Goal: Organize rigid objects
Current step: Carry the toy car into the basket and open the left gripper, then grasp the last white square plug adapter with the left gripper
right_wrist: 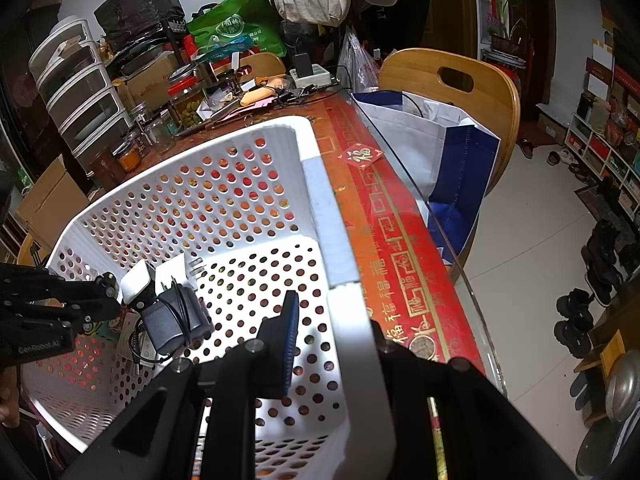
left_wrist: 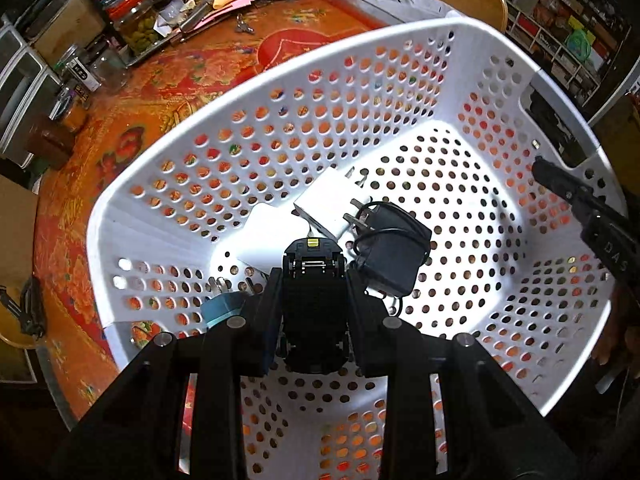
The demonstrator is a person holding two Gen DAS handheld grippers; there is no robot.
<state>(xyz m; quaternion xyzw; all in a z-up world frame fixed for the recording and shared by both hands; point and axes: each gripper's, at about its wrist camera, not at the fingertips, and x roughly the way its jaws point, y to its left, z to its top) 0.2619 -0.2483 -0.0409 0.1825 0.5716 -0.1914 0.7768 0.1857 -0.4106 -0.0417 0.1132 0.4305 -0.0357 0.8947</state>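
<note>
A white perforated basket (left_wrist: 472,40) stands on the table. My left gripper (left_wrist: 314,280) is inside it, shut on a black toy car (left_wrist: 314,304) held nose-down above the basket floor. On the floor lie a black power adapter (left_wrist: 394,256) with its cord, two white chargers (left_wrist: 332,204), and a teal plug (left_wrist: 224,306). My right gripper (right_wrist: 332,320) straddles the basket's right wall (right_wrist: 352,320), one finger (right_wrist: 290,332) inside and the other outside; it appears shut on the rim. The adapter (right_wrist: 172,320) and the left gripper (right_wrist: 100,300) also show in the right wrist view.
The table has a red and orange patterned cover (left_wrist: 132,128). Glass jars (left_wrist: 136,16) and papers crowd its far side. Two wooden chairs (right_wrist: 452,80) stand beyond, one holding a blue and white bag (right_wrist: 452,160). The table's glass edge (right_wrist: 440,232) runs right of the basket.
</note>
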